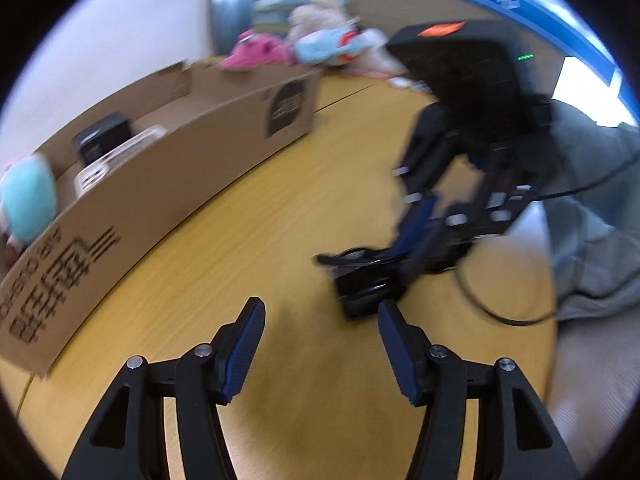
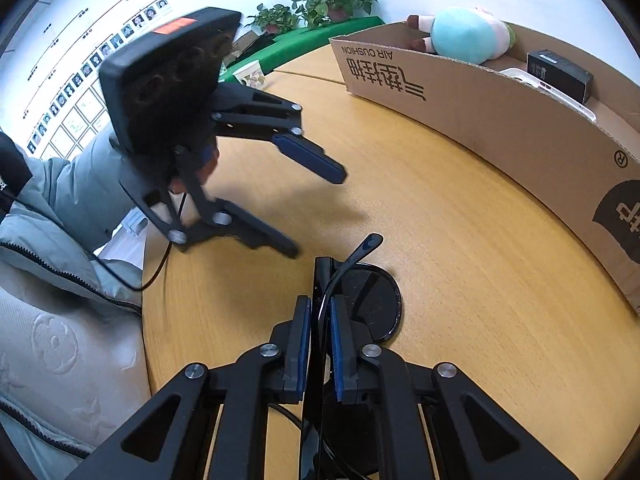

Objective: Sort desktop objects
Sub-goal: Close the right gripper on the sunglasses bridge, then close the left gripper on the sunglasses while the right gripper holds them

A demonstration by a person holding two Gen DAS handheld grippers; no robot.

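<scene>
My right gripper (image 2: 320,304) is shut on a pair of black sunglasses (image 2: 372,300), gripping the frame upright just above the wooden table (image 2: 460,240); one lens and a temple arm stick out ahead of the pads. In the left wrist view the same sunglasses (image 1: 360,280) hang under the right gripper (image 1: 404,256), blurred. My left gripper (image 1: 321,306) is open with nothing between its fingers, low over the table. It also shows in the right wrist view as the left gripper (image 2: 317,214), to the left of the glasses and apart from them.
A long open cardboard box (image 2: 500,112) lies along the table's far side. It holds a teal plush toy (image 2: 464,34), a small black box (image 2: 560,70) and a white item (image 2: 552,88). A cup (image 2: 250,74) and potted plants (image 2: 320,0) stand behind. A person's grey jacket (image 2: 60,200) is at the left edge.
</scene>
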